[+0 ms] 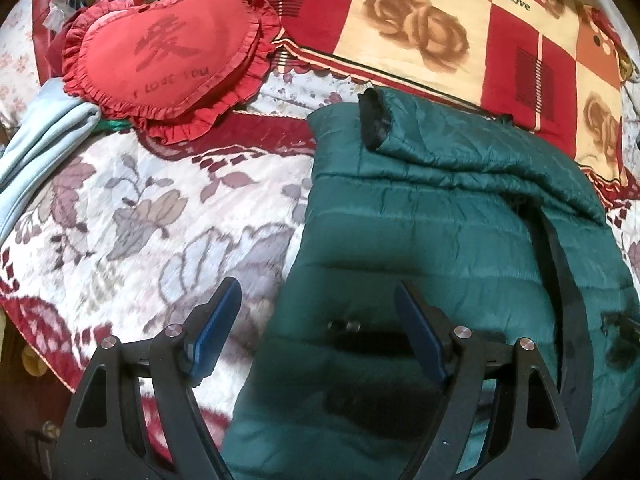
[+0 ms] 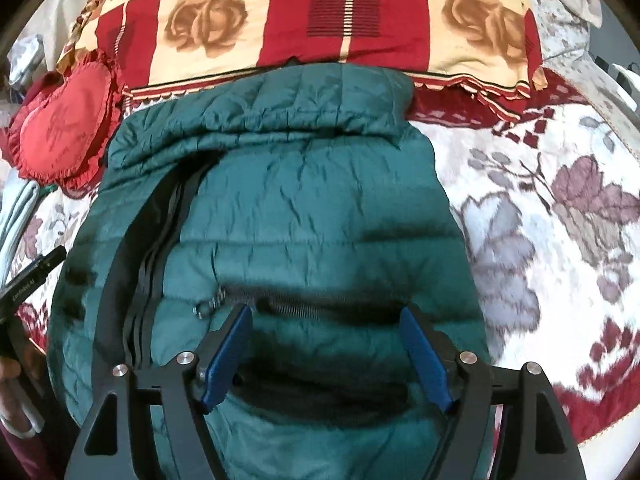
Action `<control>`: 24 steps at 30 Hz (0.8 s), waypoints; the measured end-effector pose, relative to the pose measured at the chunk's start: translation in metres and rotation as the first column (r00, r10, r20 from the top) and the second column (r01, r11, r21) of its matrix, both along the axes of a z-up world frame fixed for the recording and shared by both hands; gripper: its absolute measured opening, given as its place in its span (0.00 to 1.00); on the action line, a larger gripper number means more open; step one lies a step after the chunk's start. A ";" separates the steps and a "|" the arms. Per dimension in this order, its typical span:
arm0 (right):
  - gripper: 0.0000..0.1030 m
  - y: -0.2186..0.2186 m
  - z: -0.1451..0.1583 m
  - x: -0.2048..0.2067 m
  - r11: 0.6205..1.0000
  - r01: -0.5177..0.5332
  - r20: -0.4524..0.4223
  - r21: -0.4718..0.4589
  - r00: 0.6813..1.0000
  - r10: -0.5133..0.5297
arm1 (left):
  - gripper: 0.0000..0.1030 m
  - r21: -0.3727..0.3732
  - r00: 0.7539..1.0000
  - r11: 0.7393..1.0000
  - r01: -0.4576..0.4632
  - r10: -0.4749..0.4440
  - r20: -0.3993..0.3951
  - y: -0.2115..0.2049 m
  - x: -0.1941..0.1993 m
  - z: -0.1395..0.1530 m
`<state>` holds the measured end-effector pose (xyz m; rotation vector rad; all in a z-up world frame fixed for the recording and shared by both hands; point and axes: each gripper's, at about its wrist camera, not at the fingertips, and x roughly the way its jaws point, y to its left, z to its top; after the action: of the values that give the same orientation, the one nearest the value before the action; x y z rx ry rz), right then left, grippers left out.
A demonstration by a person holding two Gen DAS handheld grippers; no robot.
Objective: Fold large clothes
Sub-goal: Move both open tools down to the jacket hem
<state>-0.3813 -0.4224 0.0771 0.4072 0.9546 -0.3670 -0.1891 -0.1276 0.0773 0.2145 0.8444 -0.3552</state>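
Lying on the flowered bedspread (image 1: 132,208), the green jacket (image 2: 304,208) has a sleeve (image 1: 460,148) folded across its far end, near the checked quilt (image 2: 352,20) and, at far left, the heart cushion (image 1: 168,56). Left gripper (image 1: 318,320) and right gripper (image 2: 326,344) hover wide open, holding nothing. Judged risk: the slick padded fabric may spring open if pinched shallowly.

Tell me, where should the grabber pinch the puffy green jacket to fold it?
Probably the near bottom edge of the green jacket. Both sleeves already lie folded across the top, so the hem is the free end. The right gripper and left gripper are both open above it; pinch the hem from the near side at each corner, avoiding the bulky black zipper.
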 end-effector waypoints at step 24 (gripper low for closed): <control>0.76 0.009 0.001 -0.043 1.000 0.010 0.017 0.024 1.000 -0.011 | 0.77 -0.014 1.000 1.000 -0.022 0.022 -0.008 0.034 -0.029 0.002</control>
<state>-0.4245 -0.4135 0.0782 0.4367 0.9415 -0.3616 -0.2179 -0.0934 0.0793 0.1906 0.8513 -0.3414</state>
